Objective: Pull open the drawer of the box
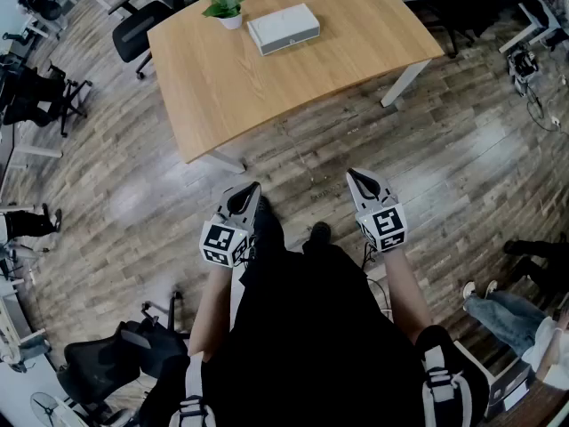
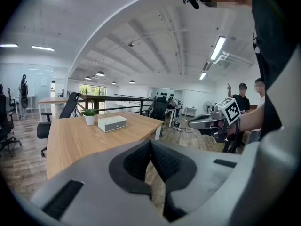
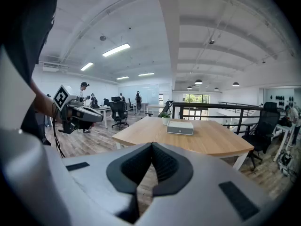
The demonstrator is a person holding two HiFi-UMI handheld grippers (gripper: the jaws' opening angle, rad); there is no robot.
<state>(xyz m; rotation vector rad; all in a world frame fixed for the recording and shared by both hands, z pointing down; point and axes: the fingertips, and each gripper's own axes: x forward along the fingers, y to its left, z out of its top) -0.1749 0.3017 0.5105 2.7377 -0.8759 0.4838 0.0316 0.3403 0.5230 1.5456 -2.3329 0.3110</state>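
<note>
A flat white-grey box (image 1: 283,28) lies at the far side of a wooden table (image 1: 267,78); it also shows as the box (image 2: 112,123) and the box (image 3: 180,127) in the gripper views. Its drawer looks closed. My left gripper (image 1: 252,188) and right gripper (image 1: 356,175) hang over the floor, well short of the table, near my body. Both have their jaws together with nothing between them, as seen for the left gripper (image 2: 150,142) and the right gripper (image 3: 151,146).
A small potted plant (image 1: 226,9) stands just left of the box. Office chairs (image 1: 142,25) ring the table's far left; another chair (image 1: 102,363) sits behind me at the left. People stand at the right edge (image 1: 516,310). Wood floor lies between me and the table.
</note>
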